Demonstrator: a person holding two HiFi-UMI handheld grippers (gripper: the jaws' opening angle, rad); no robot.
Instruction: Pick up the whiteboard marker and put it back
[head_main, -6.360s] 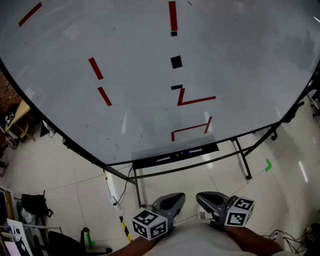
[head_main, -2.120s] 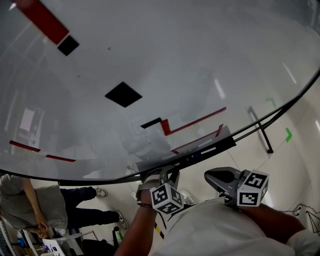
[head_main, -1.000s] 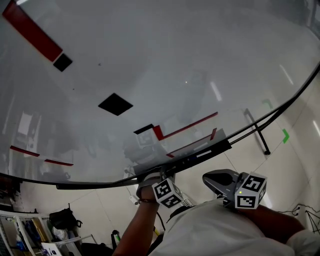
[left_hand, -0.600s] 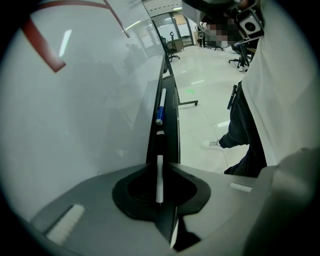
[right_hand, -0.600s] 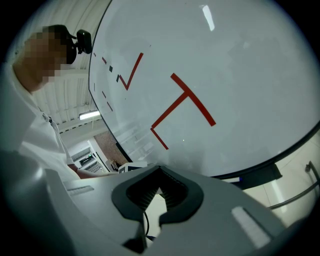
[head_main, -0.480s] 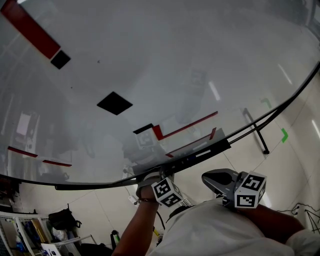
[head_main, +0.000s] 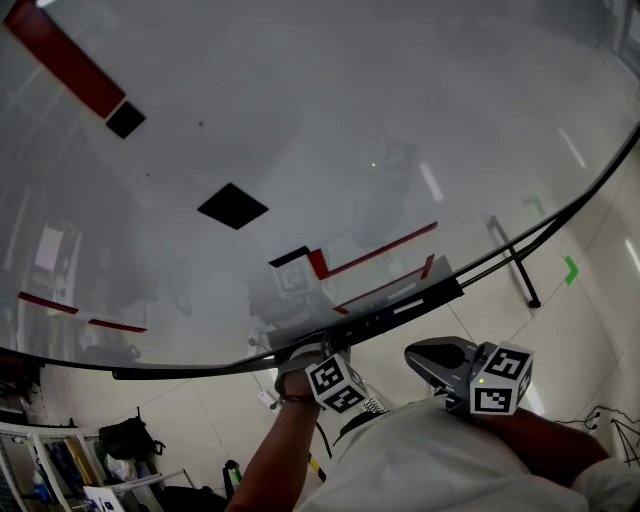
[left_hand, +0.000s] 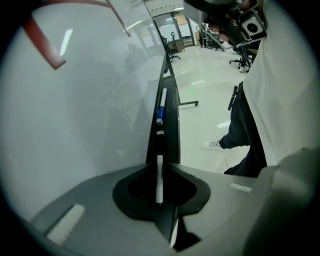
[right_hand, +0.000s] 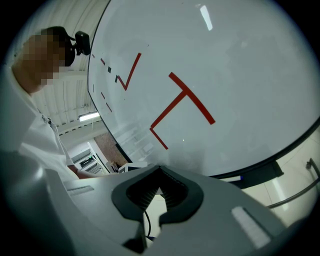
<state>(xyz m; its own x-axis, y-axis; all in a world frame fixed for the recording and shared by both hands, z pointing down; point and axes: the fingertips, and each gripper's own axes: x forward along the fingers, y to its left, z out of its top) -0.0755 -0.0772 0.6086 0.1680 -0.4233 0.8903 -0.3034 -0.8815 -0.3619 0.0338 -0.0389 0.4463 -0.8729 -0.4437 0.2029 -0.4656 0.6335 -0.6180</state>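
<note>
My left gripper (left_hand: 159, 200) is shut on a thin white whiteboard marker (left_hand: 159, 175) that points along the black tray (left_hand: 172, 115) under the whiteboard (left_hand: 90, 100). Further along the tray lies a second marker with a blue cap (left_hand: 161, 107). In the head view the left gripper (head_main: 305, 352) reaches up to the tray (head_main: 400, 310) at the board's bottom edge. The right gripper (head_main: 418, 353) hangs back from the tray, close to my body. Seen in its own view, the right gripper (right_hand: 159, 200) is shut with nothing in it and faces the board's red lines (right_hand: 185, 100).
The whiteboard (head_main: 350, 120) carries red strokes and black squares and fills most of the head view. Its stand leg (head_main: 510, 265) and a green floor mark (head_main: 575, 270) lie to the right. Bags and clutter (head_main: 120, 440) sit lower left. My own legs (left_hand: 240, 135) stand right of the tray.
Since the earliest frame I have stepped up to the board and my left gripper has reached the tray. Over the last second almost nothing has moved.
</note>
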